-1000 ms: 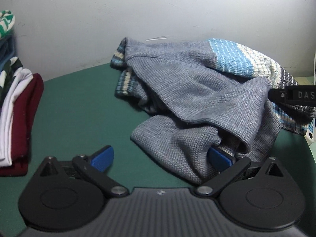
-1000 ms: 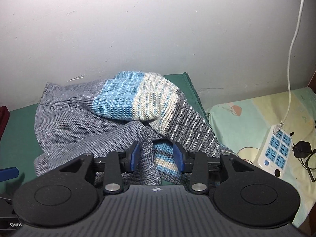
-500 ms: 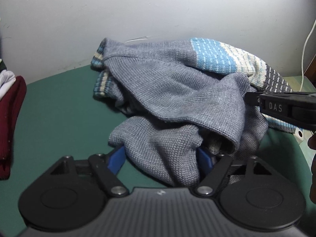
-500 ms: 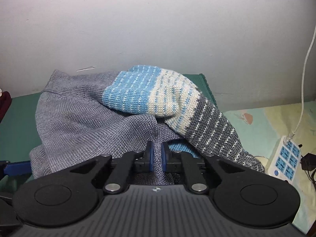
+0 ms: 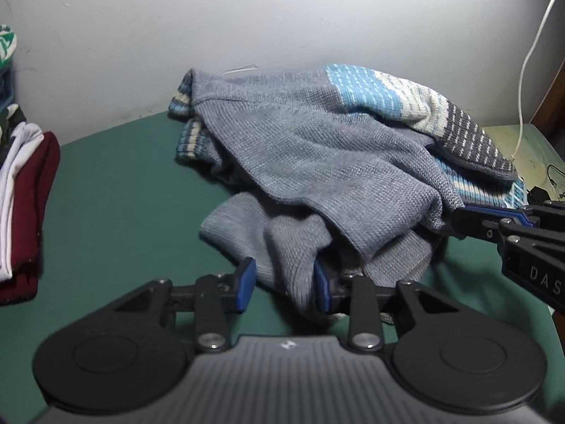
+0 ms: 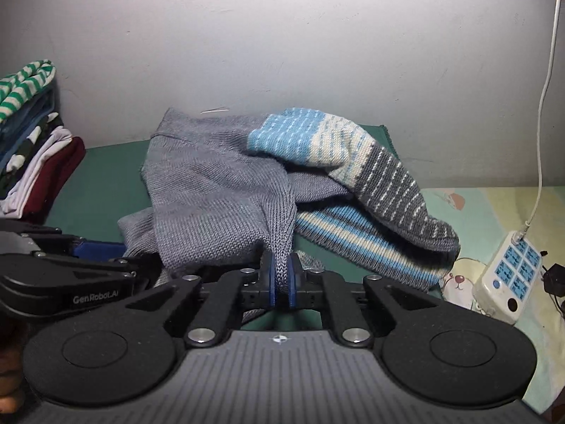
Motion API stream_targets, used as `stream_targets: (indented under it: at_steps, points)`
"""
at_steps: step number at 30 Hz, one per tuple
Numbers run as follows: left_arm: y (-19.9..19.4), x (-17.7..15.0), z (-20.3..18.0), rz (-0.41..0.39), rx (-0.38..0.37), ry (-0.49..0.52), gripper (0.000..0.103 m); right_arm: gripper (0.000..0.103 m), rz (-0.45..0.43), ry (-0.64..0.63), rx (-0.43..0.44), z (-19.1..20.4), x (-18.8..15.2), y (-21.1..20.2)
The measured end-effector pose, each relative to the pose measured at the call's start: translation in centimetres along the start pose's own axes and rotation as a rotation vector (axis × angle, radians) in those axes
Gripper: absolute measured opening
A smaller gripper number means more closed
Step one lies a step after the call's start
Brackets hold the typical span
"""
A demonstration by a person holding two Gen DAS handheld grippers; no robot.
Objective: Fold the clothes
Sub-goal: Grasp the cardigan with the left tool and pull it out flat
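Note:
A grey knit sweater (image 5: 317, 155) with blue, cream and dark striped sleeves lies crumpled on the green table (image 5: 123, 194). My left gripper (image 5: 282, 286) is at its near grey fold. The jaws are closing, with that fold between the blue pads. My right gripper (image 6: 280, 279) is shut on a grey edge of the sweater (image 6: 212, 198), and the fabric runs taut up from its pads. In the left wrist view the right gripper (image 5: 459, 217) pinches the sweater's right side. The left gripper (image 6: 116, 259) shows at the left of the right wrist view.
A stack of folded clothes (image 6: 39, 162), dark red on the near side, stands at the table's left (image 5: 28, 198). A white power strip (image 6: 508, 275) with its cable (image 6: 545, 88) lies on a patterned sheet (image 6: 494, 205) to the right. A white wall closes the back.
The left jaws have narrowed from wide open around the grey fold. The right jaws closed onto the sweater's edge and drew it toward the near right.

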State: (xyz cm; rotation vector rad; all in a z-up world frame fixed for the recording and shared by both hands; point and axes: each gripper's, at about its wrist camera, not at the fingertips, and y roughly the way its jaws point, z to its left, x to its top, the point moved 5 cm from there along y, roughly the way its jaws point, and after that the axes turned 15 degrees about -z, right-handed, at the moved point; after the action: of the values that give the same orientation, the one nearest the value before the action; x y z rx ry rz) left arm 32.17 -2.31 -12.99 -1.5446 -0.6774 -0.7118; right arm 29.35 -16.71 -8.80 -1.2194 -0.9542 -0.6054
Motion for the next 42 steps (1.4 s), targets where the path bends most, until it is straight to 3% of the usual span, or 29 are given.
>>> stream_targets:
  at_steps: [2,4,7,9,11,14,16,17,18,20,23,26,28,30,31,33,34,37,42]
  points:
    - [-0.8,-0.5,0.0,-0.01,-0.011,0.015,0.046,0.007,0.008,-0.015,0.024,0.8,-0.7,-0.7]
    - [-1.0,-0.7,-0.1,-0.022,-0.017,0.031,0.076,0.007,0.017,-0.028,0.052,1.5,-1.4,-1.4]
    - [-0.9,-0.3,-0.1,-0.044,-0.04,0.022,0.091,0.007,0.028,-0.063,0.071,2.3,-2.3,-1.8]
    - [-0.9,0.1,0.0,-0.043,-0.066,-0.009,0.091,0.0,0.049,-0.057,0.099,2.4,-2.9,-2.0]
    - [-1.0,0.5,0.0,-0.038,-0.098,-0.041,0.093,0.0,0.078,-0.053,0.13,2.5,-3.6,-2.2]
    - [-0.8,0.8,-0.9,-0.045,-0.092,0.001,0.096,0.0,0.034,-0.138,0.08,2.4,-4.1,-3.1]
    - [-0.6,1.0,-1.3,-0.056,-0.07,0.034,0.096,0.008,-0.026,-0.114,0.02,1.1,-3.2,-2.8]
    - [-0.4,1.1,-1.2,-0.056,-0.064,0.031,0.096,0.023,-0.047,-0.094,0.005,0.3,-2.5,-2.4]
    - [-0.3,1.2,-1.2,-0.056,-0.058,0.028,0.096,0.045,-0.066,-0.073,-0.007,-0.5,-1.8,-1.8]
    - [0.5,1.5,-0.8,-0.038,-0.035,0.002,0.096,0.062,-0.098,-0.069,-0.025,-1.1,-1.0,-0.6]
    - [2.4,1.9,-0.3,-0.02,0.012,0.0,0.096,0.065,-0.087,-0.116,-0.024,-1.3,-0.5,1.8]
    - [3.7,1.9,0.4,0.001,0.009,-0.029,0.095,0.065,-0.058,-0.096,0.017,-1.9,-0.8,3.7]
    - [4.3,1.9,0.5,0.008,0.002,-0.041,0.096,0.057,-0.042,-0.076,0.044,-2.3,-1.1,4.7]
    - [4.1,2.0,-0.1,-0.007,-0.01,-0.016,0.089,0.008,0.004,-0.064,0.073,-2.4,-1.4,5.3]
    - [3.8,2.0,-0.5,-0.02,-0.022,0.006,0.077,0.008,0.005,-0.055,0.082,-2.3,-1.5,5.2]
    - [3.0,2.0,-1.3,-0.043,-0.035,0.05,0.061,0.007,-0.021,-0.071,0.107,-1.7,-1.2,4.3]
    - [2.6,2.0,-1.5,-0.049,-0.046,0.062,0.047,0.007,-0.036,-0.082,0.12,-1.3,-1.0,3.7]
    - [1.4,2.1,-1.5,-0.054,-0.072,0.063,0.025,0.007,-0.071,-0.08,0.171,-0.4,-0.2,1.4]
    - [-1.6,1.9,-0.2,-0.071,-0.091,0.022,0.011,0.006,-0.104,-0.09,0.274,2.1,0.8,-3.2]
